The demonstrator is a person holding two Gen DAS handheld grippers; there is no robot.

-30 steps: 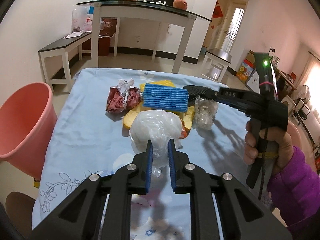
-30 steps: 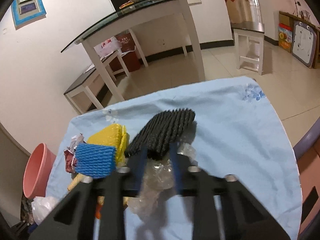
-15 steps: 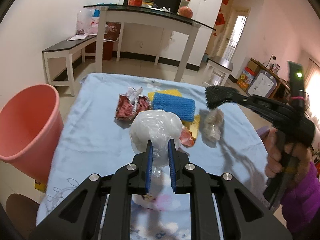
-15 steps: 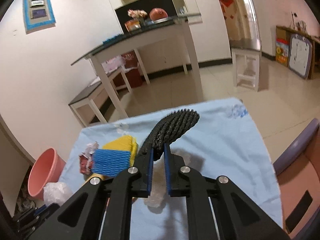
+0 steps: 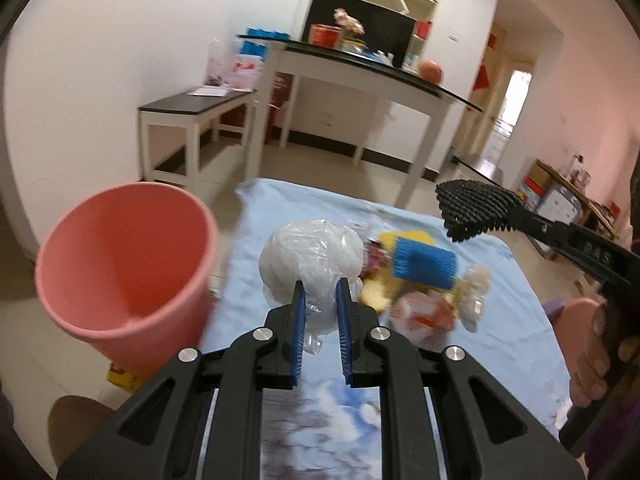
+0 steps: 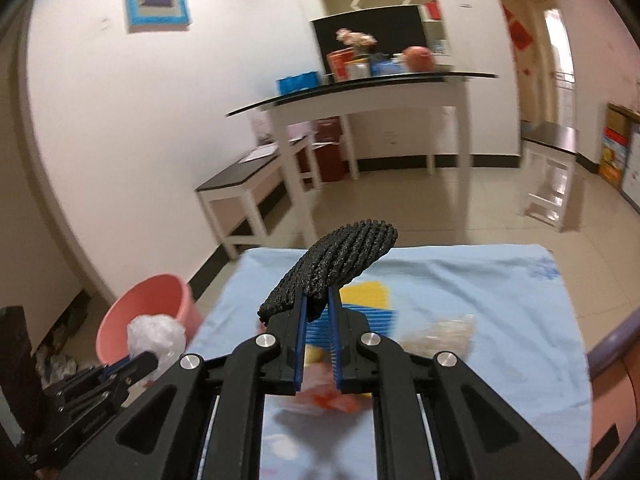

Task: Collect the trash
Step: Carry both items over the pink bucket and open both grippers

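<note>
My left gripper (image 5: pixel 320 292) is shut on a crumpled white plastic bag (image 5: pixel 312 260) and holds it above the blue tablecloth (image 5: pixel 256 280). It also shows in the right wrist view (image 6: pixel 154 338), next to the pink bin (image 6: pixel 148 312). My right gripper (image 6: pixel 318 300) is shut on a black foam net (image 6: pixel 340 264), lifted above the table; the net also shows in the left wrist view (image 5: pixel 476 208). A blue foam net (image 5: pixel 424 266), yellow foam (image 5: pixel 408 236), a red wrapper (image 5: pixel 374 256) and clear plastic (image 5: pixel 474 292) lie on the cloth.
The pink bin (image 5: pixel 124 264) stands off the table's left edge. A glass-topped white table (image 5: pixel 360 76) and a low bench (image 5: pixel 192 112) stand behind. A purple chair edge (image 6: pixel 612 344) is at the right.
Both grippers have risen with their loads. The left one has swung left, bringing the pink bin closer and larger. The black net is higher above the pile.
</note>
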